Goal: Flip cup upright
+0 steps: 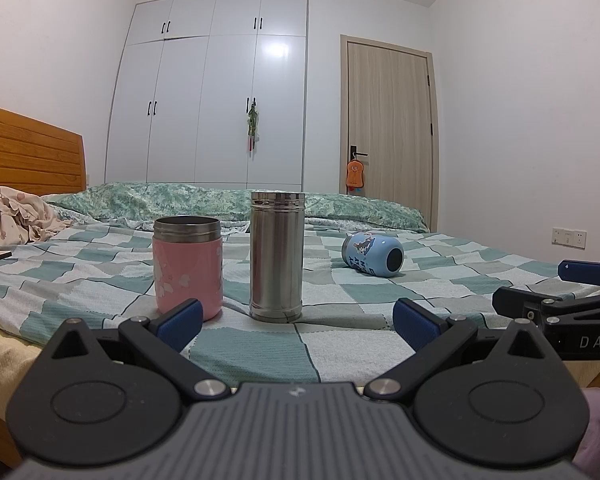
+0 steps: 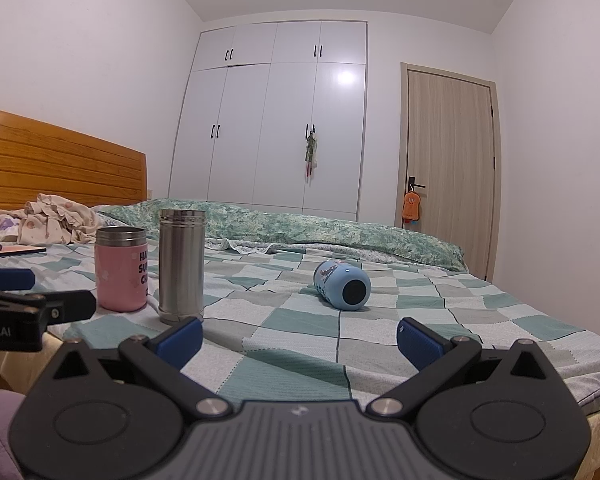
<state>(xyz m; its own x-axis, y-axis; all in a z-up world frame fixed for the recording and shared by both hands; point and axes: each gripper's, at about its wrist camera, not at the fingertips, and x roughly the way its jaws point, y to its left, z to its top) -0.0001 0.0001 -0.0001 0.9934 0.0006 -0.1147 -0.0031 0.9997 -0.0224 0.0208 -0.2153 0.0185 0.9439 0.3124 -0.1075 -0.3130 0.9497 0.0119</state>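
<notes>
A light blue cup (image 1: 372, 254) with a cartoon print lies on its side on the checked bedspread (image 1: 340, 344), its dark end facing me; it also shows in the right wrist view (image 2: 342, 285). A pink cup (image 1: 188, 266) and a tall steel cup (image 1: 277, 256) stand upright to its left, also in the right wrist view, pink (image 2: 121, 270) and steel (image 2: 181, 266). My left gripper (image 1: 296, 326) is open and empty, near the bed's front edge before the steel cup. My right gripper (image 2: 300, 344) is open and empty, short of the blue cup.
A wooden headboard (image 2: 60, 168) and crumpled clothes (image 2: 60, 216) are at the left. A folded green quilt (image 2: 300, 228) lies along the far side of the bed. A white wardrobe (image 2: 276, 120) and wooden door (image 2: 448, 168) stand behind. A tablet (image 2: 12, 251) lies at far left.
</notes>
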